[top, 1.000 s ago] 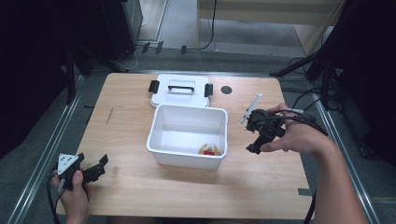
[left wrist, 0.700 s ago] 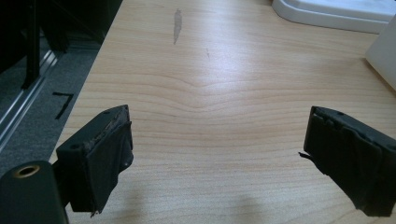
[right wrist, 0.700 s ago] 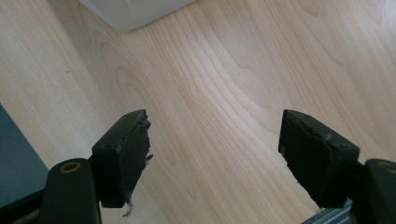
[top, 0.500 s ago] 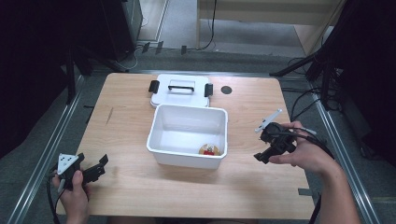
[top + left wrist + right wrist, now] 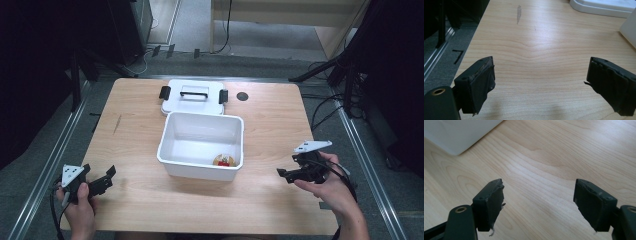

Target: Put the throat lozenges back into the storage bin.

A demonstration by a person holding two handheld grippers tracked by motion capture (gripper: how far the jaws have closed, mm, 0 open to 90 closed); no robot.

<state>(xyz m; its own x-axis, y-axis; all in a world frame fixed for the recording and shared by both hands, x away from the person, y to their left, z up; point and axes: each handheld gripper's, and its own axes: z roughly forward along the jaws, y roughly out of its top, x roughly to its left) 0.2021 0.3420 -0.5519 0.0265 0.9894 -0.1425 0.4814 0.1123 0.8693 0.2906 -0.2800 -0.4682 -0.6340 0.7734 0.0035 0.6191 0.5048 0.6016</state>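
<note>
A white plastic bin (image 5: 202, 145) stands at the middle of the wooden table (image 5: 270, 120), with a small red and yellow object (image 5: 225, 160) in its near right corner. Its white lid (image 5: 192, 96), with black clips, lies flat just behind it. My left gripper (image 5: 102, 181) rests at the table's near left corner, open, nothing between its jaws (image 5: 541, 82). My right gripper (image 5: 290, 174) hovers low at the near right, to the right of the bin, open and empty (image 5: 539, 202). A corner of the bin (image 5: 456, 132) appears at the upper left of the right gripper view.
A small dark round mark (image 5: 242, 96) sits on the table right of the lid. A grey smear (image 5: 518, 11) marks the wood at the left. Metal rails (image 5: 45, 165) run along both table sides, with cables (image 5: 325, 112) on the floor at the right.
My right gripper has drawn back from beside the bin's right rim toward the near right of the table and lowered. The left gripper has stayed put.
</note>
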